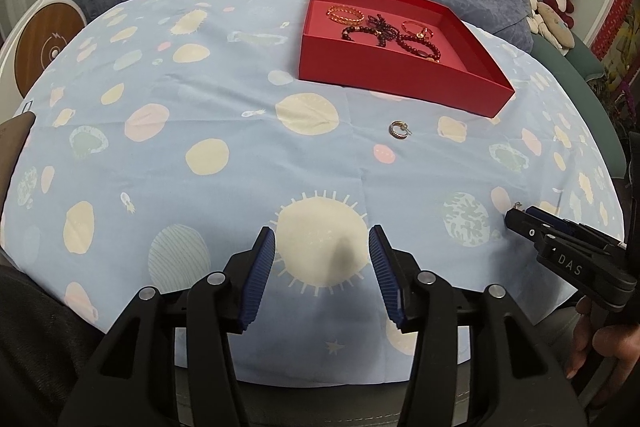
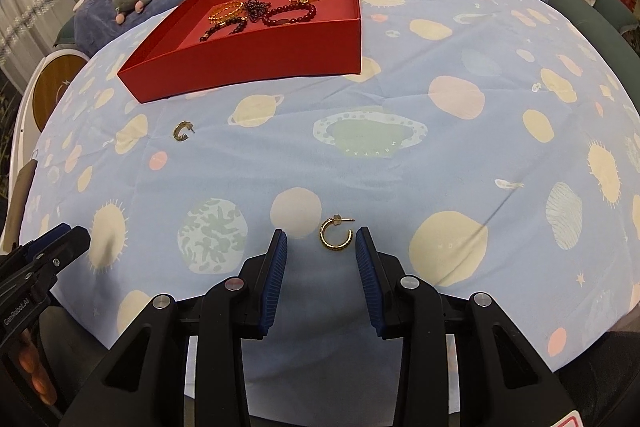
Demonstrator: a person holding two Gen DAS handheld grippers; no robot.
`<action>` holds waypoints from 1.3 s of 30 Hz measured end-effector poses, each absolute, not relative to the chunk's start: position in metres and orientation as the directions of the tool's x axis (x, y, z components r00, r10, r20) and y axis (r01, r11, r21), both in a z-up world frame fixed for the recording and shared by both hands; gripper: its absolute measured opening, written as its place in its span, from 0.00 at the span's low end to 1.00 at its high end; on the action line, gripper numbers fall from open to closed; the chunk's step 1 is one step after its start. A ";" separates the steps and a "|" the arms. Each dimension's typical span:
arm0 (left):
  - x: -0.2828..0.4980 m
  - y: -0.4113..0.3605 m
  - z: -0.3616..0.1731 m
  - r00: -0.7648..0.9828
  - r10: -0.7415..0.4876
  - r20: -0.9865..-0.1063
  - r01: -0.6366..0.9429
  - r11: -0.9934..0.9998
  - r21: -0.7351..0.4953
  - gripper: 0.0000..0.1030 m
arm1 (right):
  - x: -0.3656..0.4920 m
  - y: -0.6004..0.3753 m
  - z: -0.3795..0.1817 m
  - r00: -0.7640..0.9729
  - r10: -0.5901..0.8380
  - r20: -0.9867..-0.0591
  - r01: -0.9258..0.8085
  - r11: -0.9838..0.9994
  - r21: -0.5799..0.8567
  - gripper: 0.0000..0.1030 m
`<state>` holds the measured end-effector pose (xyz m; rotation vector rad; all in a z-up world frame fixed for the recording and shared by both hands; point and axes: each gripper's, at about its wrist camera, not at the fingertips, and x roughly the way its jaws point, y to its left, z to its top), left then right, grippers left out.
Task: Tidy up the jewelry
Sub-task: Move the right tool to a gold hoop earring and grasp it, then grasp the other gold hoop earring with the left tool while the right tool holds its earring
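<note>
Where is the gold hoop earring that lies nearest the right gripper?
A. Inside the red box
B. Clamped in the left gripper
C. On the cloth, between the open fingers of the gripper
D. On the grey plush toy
C: the gold hoop earring lies flat on the blue cloth, between the spread fingers of the right gripper, which do not touch it.

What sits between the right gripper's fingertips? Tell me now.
A gold hoop earring lies flat on the planet-print cloth between the open right gripper fingertips, touching neither; the right wrist view shows it.
</note>
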<state>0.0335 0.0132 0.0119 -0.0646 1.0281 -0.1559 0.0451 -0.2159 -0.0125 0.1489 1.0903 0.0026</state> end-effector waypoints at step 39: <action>0.127 -0.052 -0.008 0.476 -0.212 -0.854 0.160 0.975 -0.153 0.42 | 0.060 -0.220 -0.013 0.455 0.098 -0.885 0.068 0.987 0.144 0.16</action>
